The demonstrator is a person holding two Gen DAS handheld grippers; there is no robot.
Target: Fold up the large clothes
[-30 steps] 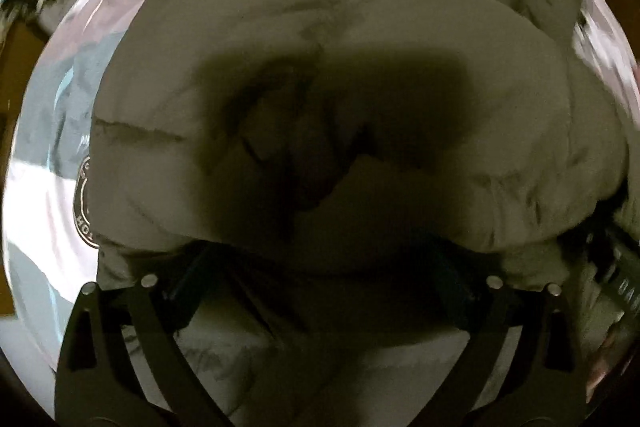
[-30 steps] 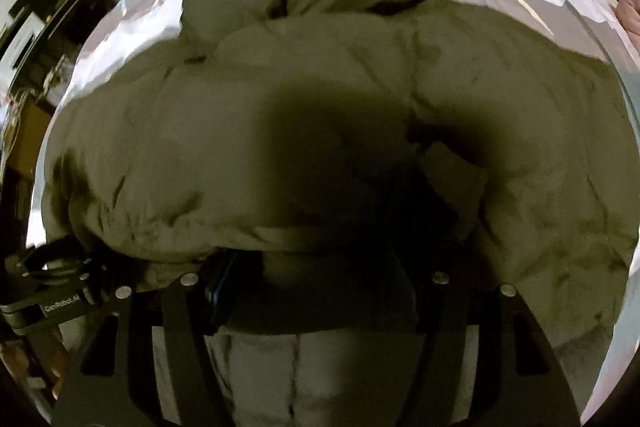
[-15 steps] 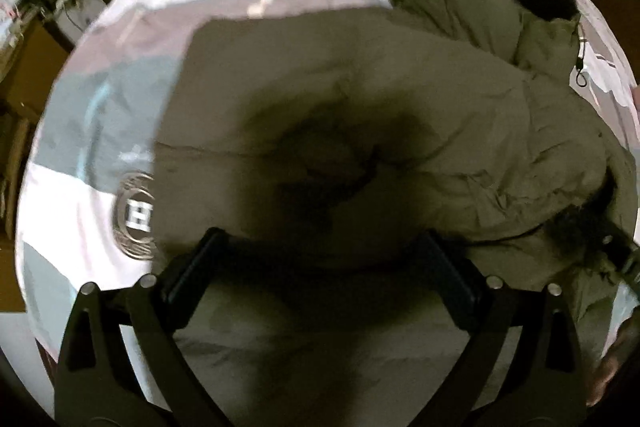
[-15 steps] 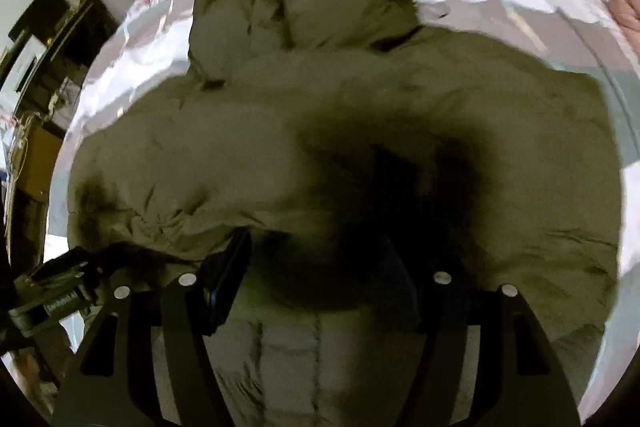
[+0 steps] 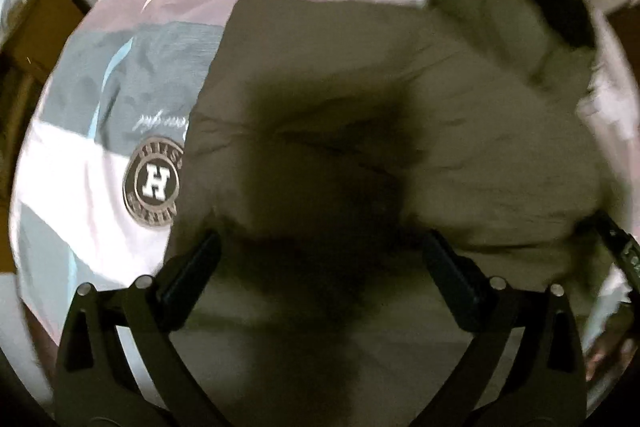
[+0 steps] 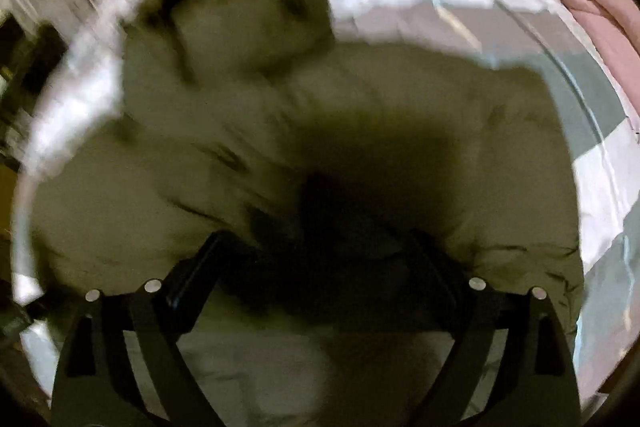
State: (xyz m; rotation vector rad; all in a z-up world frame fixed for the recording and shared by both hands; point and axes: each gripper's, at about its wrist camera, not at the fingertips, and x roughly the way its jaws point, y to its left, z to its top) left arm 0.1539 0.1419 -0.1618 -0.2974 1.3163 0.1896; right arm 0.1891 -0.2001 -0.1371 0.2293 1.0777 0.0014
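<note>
Striped bedding in white, grey and taupe covers the bed point(image 5: 80, 187), and an olive puffer jacket point(image 5: 400, 107) lies spread on it, filling most of both views. Its hood point(image 6: 240, 11) sits at the far end, dark inside. A round badge with a white H point(image 5: 156, 183) is printed on the sheet just left of the jacket's edge, with script lettering above it.

Compared with a second ago, both cameras sit higher: more sheet shows around the jacket, the badge is now fully in sight where only its rim peeked out, and the hood has come whole into the right view. The left gripper point(image 5: 320, 263) hangs over the near part of the jacket, jaws spread wide, nothing between the pads. The right gripper point(image 6: 320, 267) is likewise above the jacket; its jaws are opening, with no cloth pinched between them, where before the fabric bulged right at the fingers.

Both views are blurred. A heavy shadow darkens the jacket's middle, hiding its folds there. A pink bundle point(image 6: 600, 19) is cut off at the right view's edge. Dark furniture beyond the bed is unreadable.
</note>
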